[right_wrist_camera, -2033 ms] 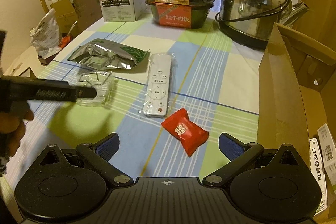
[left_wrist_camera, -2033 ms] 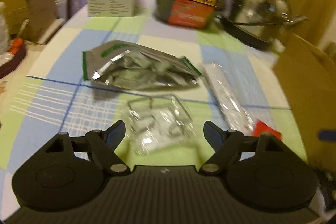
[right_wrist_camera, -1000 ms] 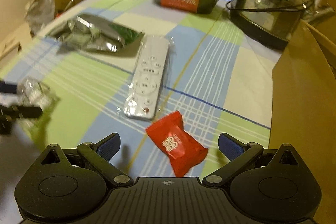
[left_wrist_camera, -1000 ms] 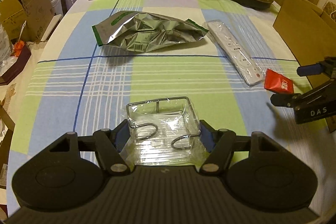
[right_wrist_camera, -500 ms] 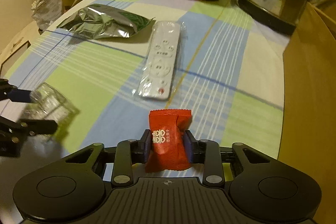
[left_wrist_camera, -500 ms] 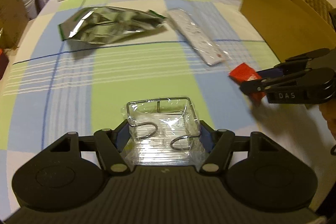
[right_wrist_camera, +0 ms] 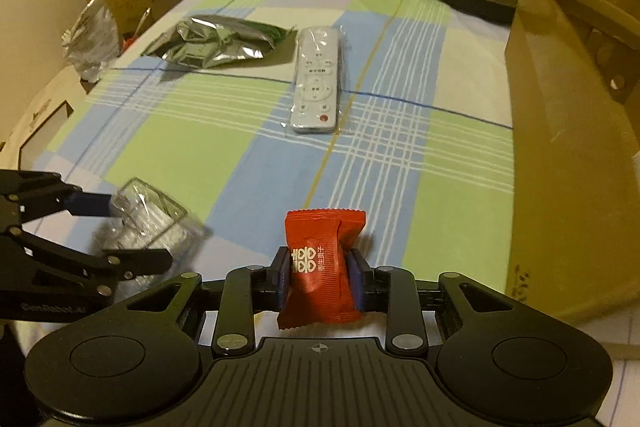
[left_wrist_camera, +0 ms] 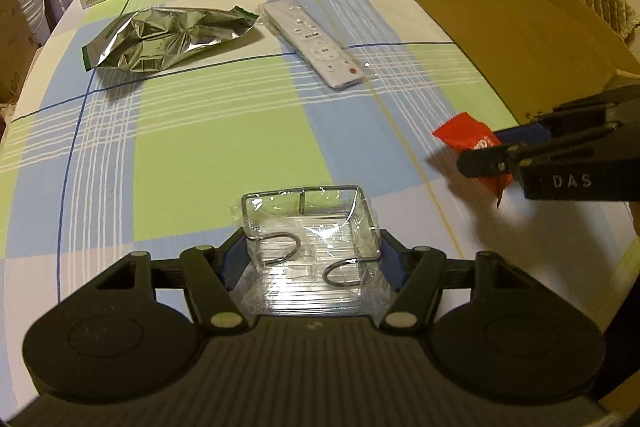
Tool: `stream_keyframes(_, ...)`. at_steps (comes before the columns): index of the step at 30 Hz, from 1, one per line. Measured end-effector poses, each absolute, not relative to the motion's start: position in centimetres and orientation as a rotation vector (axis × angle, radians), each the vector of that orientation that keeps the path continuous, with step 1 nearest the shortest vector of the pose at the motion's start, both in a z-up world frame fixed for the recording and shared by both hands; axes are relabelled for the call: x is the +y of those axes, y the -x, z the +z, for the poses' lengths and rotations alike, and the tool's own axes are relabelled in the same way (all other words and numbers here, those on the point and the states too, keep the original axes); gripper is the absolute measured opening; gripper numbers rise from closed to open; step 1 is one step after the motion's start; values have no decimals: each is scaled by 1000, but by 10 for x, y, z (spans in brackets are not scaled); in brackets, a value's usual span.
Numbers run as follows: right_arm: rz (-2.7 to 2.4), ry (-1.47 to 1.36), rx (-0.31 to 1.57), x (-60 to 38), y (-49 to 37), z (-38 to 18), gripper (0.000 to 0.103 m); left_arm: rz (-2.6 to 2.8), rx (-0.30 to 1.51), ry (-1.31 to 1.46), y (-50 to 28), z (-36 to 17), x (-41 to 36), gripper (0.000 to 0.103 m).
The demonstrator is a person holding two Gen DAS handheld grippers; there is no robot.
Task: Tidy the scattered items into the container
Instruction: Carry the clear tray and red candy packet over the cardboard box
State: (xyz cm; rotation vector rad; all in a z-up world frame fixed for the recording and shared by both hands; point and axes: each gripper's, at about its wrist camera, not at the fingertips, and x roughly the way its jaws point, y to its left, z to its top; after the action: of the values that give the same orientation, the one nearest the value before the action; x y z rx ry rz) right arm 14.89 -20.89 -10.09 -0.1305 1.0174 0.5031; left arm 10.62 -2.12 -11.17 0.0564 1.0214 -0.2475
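Checked tablecloth (left_wrist_camera: 224,131) — green, blue and white plaid, covering the whole work surface ahead of both sets of fingers.

Cardboard box (right_wrist_camera: 560,155) — open, standing on the cloth to the right of the right gripper's fingers; its near wall rises just beside them.

Silver foil pouch (left_wrist_camera: 168,37) — crumpled, lying flat well ahead of the left fingers and off to their left.

White remote (right_wrist_camera: 316,81) — sealed in clear film, lying flat straight ahead of the right fingers, just right of the pouch, not touching it.

Wrapped wire rack (left_wrist_camera: 310,239) — a small wire frame in clear plastic, pinched between the two pads of the left gripper (left_wrist_camera: 310,259), projecting forward past the fingertips. Whether it clears the cloth cannot be told.

Red candy packet (right_wrist_camera: 322,267) — pinched upright between the closed-in pads of the right gripper (right_wrist_camera: 320,281), its top edge standing forward of the fingertips. From the left wrist view it appears held above the cloth, near the box's near corner.
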Motion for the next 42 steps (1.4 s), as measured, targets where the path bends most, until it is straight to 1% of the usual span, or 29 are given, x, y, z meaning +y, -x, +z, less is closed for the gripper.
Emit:
stream_keyframes(7, 496, 118, 970, -218, -134, -73, 32, -254, 991, -64, -93, -86, -29, 62)
stream_keyframes(13, 465, 87, 899, -238, -120, -39, 32, -277, 958, -71, -85, -60, -42, 62)
stream_keyframes(20, 381, 47, 801, -282, -112, 9, 32, -344, 895, -77, -88, -27, -73, 62)
stream_keyframes(25, 308, 26, 756, -322, -113, 30, 32, -403, 844, -86, -97, -3, -105, 62)
stream_keyframes(30, 257, 30, 744, -355, -122, 36, 32, -461, 806, -104, -107, 15, -136, 62)
stream_keyframes(42, 183, -2, 745, -409, -152, 21, 32, -564, 740, -149, -146, 35, -206, 62)
